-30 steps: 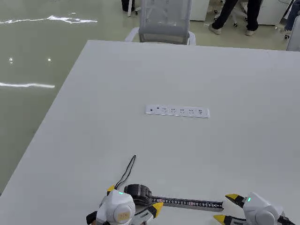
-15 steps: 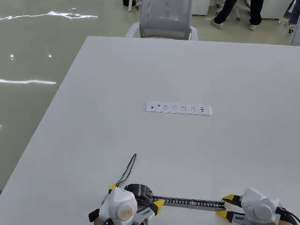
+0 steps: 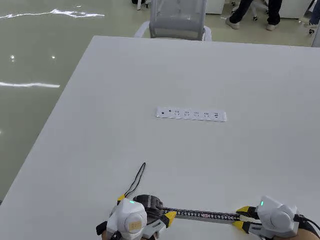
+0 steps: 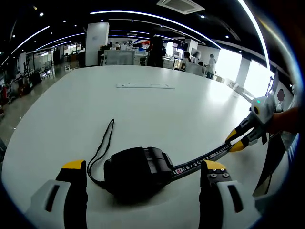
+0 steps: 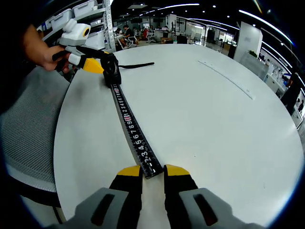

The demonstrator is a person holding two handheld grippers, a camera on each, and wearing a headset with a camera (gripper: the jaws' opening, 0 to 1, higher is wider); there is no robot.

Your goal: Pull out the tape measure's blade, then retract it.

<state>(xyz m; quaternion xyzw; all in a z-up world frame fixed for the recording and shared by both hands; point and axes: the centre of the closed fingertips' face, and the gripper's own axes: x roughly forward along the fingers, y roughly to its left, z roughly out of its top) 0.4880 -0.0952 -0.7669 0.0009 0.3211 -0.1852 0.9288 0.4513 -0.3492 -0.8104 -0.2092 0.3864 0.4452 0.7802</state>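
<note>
Since a second ago the right gripper (image 5: 153, 172) has drawn its jaws in from a wide spread. They are now clamped on the free end of the blade (image 5: 127, 119) at the bottom centre of the right gripper view, one yellow tip against each edge. The blade lies flat on the white table (image 3: 150, 75), pulled out, with its printed numbers running from that end toward the upper left of the view.

In the head view, the blade is a dark strip along the bottom edge, between the two grippers. It enters the black tape measure case (image 4: 138, 171), which sits low in the middle of the left gripper view. The left gripper (image 4: 143, 167) is spread wide around the case, one yellow-tipped jaw on each side. A strip of bare table shows between each jaw and the case, so it grips nothing. A thin black wrist strap (image 4: 102, 148) loops away from the case's left side, up the table.

Farther off, a white power strip (image 3: 191, 114) lies well apart from the tape measure at mid-frame. Beyond the table's far edge, at the top of the head view, a grey mesh office chair (image 3: 177, 20) stands on the glossy floor (image 3: 35, 50). The legs of standing people (image 3: 250, 12) show at the upper right.
</note>
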